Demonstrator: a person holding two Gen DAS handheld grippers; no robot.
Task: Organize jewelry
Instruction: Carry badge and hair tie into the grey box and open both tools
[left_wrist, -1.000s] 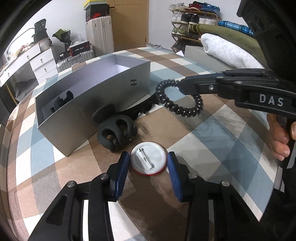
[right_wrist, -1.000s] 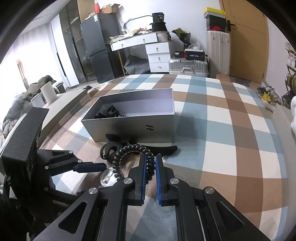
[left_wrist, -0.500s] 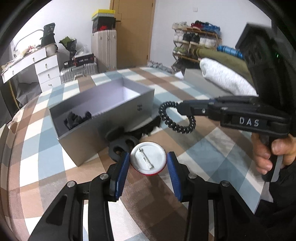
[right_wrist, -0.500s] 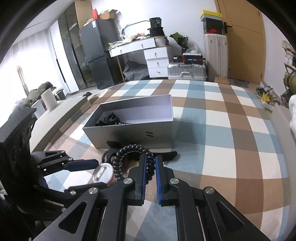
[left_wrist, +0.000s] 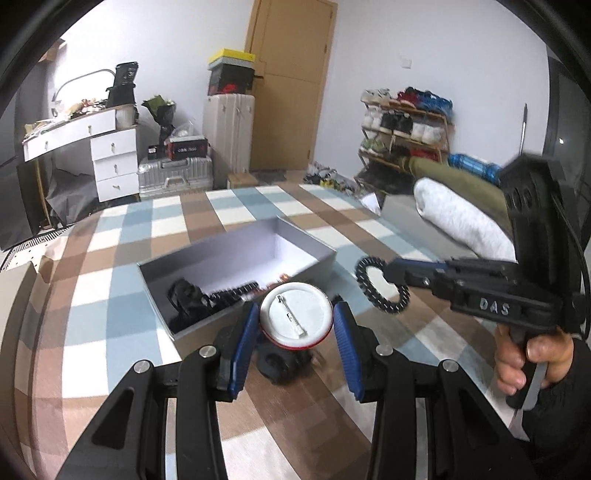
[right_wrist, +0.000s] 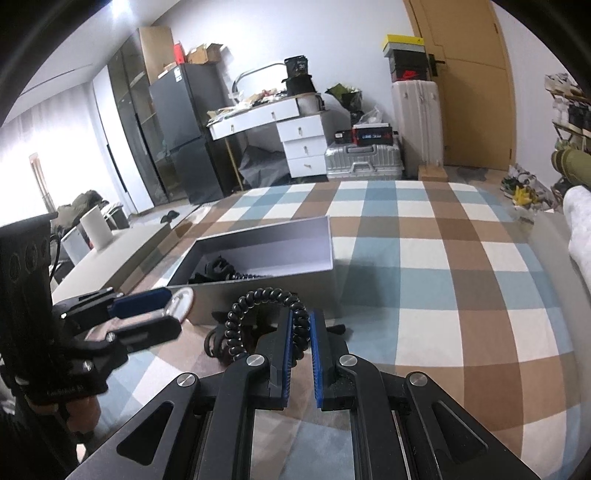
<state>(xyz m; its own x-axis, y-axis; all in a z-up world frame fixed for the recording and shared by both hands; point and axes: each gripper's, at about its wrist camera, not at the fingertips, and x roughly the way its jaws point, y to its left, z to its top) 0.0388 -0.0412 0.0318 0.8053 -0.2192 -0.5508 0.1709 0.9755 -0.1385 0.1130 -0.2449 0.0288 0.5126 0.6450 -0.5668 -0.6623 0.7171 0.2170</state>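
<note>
My left gripper (left_wrist: 295, 325) is shut on a round white pin badge (left_wrist: 295, 319) with a red rim, held in the air just in front of the open grey box (left_wrist: 314, 247). My right gripper (right_wrist: 301, 328) is shut on a black coiled hair tie (right_wrist: 258, 306), held above the table to the right of the box. It also shows in the left wrist view (left_wrist: 382, 284). The box (right_wrist: 266, 291) holds black hair clips (left_wrist: 188, 299) and a dark coiled band (left_wrist: 236, 293). A black claw clip (left_wrist: 284, 363) lies on the table under the badge.
The checked tablecloth (right_wrist: 424, 277) covers the table around the box. A black hair band (right_wrist: 218, 341) lies on the table by the box's front wall. Folded bedding (left_wrist: 454, 218) lies at the far right. Desk, suitcases and a shoe rack stand beyond the table.
My left gripper has lifted the badge off the table and up to the height of the box rim. My right gripper has risen with the hair tie and both views now look into the box.
</note>
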